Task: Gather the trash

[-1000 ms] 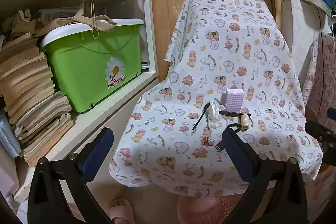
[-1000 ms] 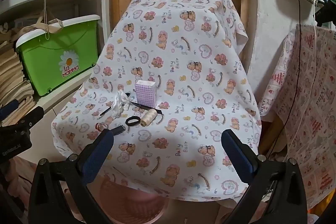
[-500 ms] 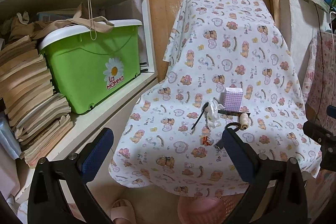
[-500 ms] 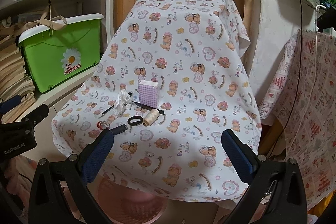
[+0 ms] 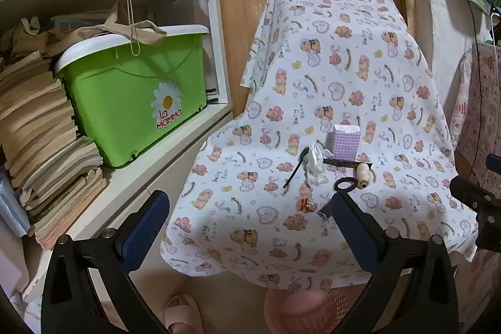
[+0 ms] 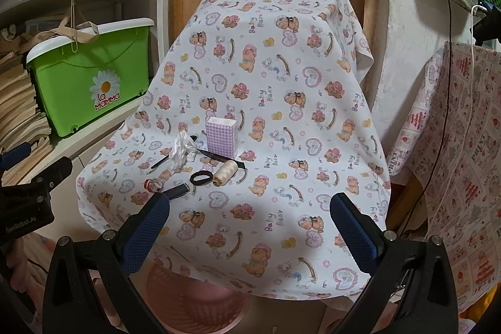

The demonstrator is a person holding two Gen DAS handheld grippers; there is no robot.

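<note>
Both grippers hang short of the cloth-covered counter (image 6: 281,102), each with its blue-padded fingers spread wide and nothing between them. The left gripper (image 5: 250,227) sits low at the counter's near corner; the right gripper (image 6: 250,227) faces the counter more squarely.

Ahead of the right gripper, and slightly to its left, lies a small cluster of things. A crumpled clear plastic wrapper (image 6: 181,148), the likeliest bit of trash, sits just left of an upright lilac gingham box (image 6: 220,136); I can read no writing on the box. A black pen (image 6: 162,160) pokes out from under the wrapper. Nearer the gripper are a black hair tie (image 6: 201,178) touching a spool of cream thread (image 6: 224,173), a small red-and-white scrap (image 6: 152,185), and a dark stubby cylinder (image 6: 178,190) just beyond the gripper's left finger. From the left gripper the same wrapper (image 5: 316,160) lies ahead and to the right, just past its right finger.

The cloth is printed all over with teddy bears, hearts and the words "Baby Bear". Off to the left of both grippers, a green storage bin (image 5: 131,102) on a shelf carries a daisy logo reading "La MaMMa". Below the counter's near edge, a pink basket (image 6: 194,302) stands on the floor.
</note>
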